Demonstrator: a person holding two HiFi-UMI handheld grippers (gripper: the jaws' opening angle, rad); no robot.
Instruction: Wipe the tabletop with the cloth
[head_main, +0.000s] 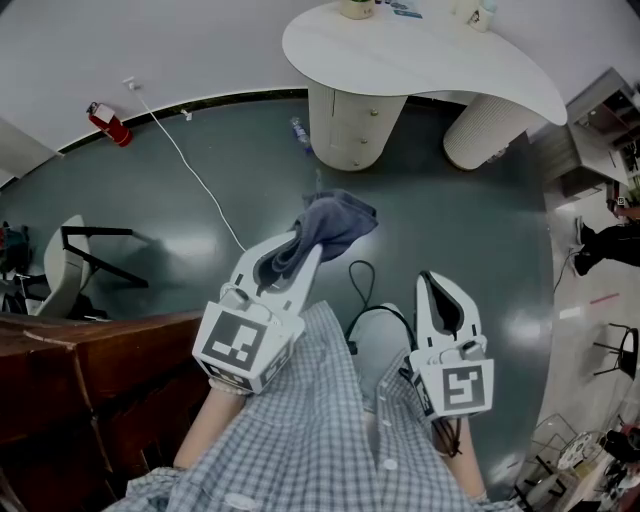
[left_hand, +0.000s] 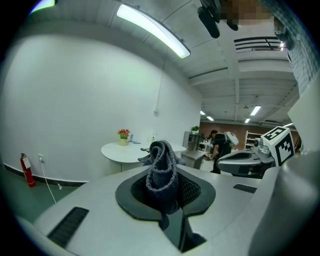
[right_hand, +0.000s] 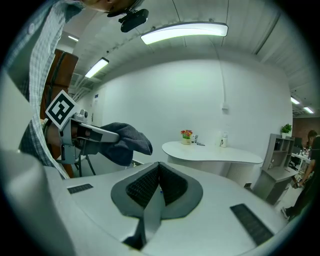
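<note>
A dark grey-blue cloth (head_main: 335, 222) hangs from my left gripper (head_main: 298, 248), which is shut on it above the green floor. In the left gripper view the cloth (left_hand: 161, 170) stands bunched between the jaws. The white curved table (head_main: 420, 55) stands ahead, several steps away; it also shows in the left gripper view (left_hand: 122, 151) and the right gripper view (right_hand: 215, 152). My right gripper (head_main: 433, 280) is held beside the left one, shut with nothing in it. The right gripper view shows the pads (right_hand: 142, 186) closed together and the cloth (right_hand: 125, 142) off to the left.
A red fire extinguisher (head_main: 108, 124) and a white cable (head_main: 190, 170) lie along the far wall. A chair (head_main: 70, 255) and brown wooden furniture (head_main: 90, 370) are at the left. A black cable (head_main: 362, 285) lies on the floor. A flower pot (left_hand: 123, 135) stands on the table. A person (left_hand: 218, 147) is far right.
</note>
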